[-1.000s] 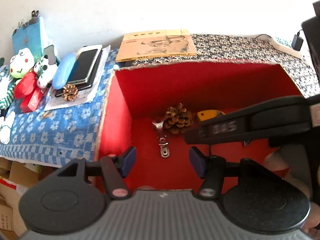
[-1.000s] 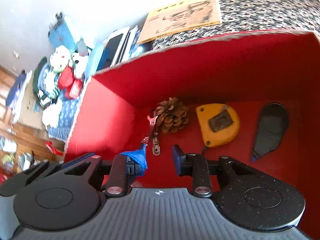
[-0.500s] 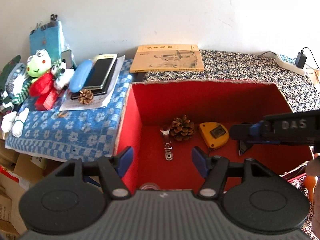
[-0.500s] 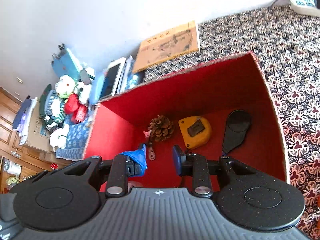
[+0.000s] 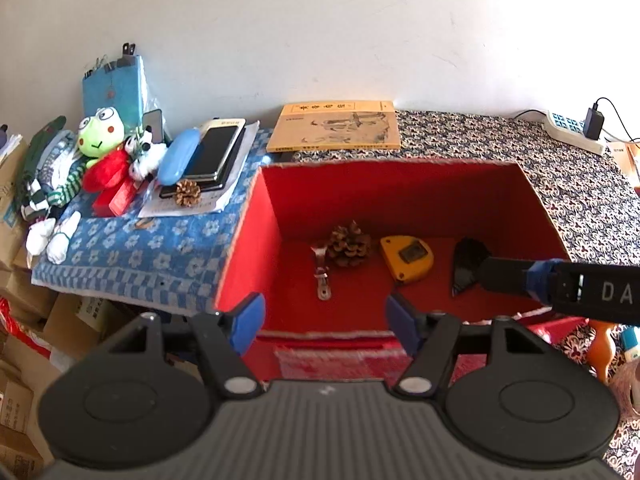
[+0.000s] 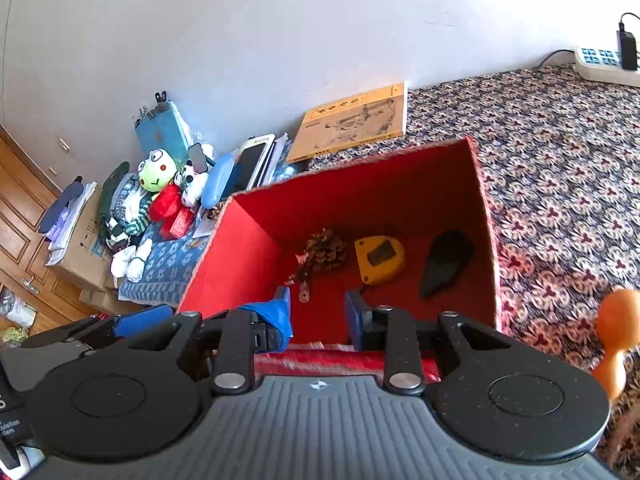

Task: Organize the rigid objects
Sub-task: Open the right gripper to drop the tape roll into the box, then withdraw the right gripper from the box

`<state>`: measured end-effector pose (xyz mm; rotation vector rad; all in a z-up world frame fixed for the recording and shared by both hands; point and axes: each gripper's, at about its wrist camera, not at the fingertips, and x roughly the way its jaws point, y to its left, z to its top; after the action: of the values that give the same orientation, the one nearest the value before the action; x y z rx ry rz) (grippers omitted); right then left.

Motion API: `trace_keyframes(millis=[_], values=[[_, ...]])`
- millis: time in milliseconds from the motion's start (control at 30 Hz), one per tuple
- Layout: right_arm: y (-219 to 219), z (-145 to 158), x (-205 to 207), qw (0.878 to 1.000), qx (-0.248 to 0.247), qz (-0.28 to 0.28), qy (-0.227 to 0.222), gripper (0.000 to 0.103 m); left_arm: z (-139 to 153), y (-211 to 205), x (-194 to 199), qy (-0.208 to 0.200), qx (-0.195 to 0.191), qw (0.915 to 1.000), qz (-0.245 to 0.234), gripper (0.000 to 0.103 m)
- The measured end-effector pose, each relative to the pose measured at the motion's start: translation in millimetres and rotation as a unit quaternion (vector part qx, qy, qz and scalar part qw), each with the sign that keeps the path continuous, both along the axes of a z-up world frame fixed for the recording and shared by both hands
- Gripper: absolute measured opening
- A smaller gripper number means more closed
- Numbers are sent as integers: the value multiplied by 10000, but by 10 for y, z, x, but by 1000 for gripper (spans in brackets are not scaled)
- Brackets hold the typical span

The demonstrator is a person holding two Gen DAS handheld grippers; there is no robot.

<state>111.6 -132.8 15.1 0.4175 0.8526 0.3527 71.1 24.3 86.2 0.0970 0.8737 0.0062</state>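
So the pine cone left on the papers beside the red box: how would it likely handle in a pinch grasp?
The pine cone looks stiff and probably light. Its open, spread scales may give the pads purchase, though their tips could chip. Being roundish, it might roll if nudged off the papers.

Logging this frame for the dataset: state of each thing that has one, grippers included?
left gripper: open, empty
right gripper: open, empty
red box: open-topped, holds four items
pine cone: in box, by metal clasp
tape measure: in box, flat
black piece: in box, flat
second pine cone: outside box, on paper
book: closed, flat
charger: plugged into power strip
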Motion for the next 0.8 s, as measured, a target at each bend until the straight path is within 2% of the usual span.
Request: trace_keyframes(millis=[533,800], values=[[-164,-209,-416,9987,-128,188,465,14,-248,-233,-414,394,96,9988,259,71],[-174,-331,-598,9960,-162,274,831,14,-409,-271,-559,837,105,9958,356,72]])
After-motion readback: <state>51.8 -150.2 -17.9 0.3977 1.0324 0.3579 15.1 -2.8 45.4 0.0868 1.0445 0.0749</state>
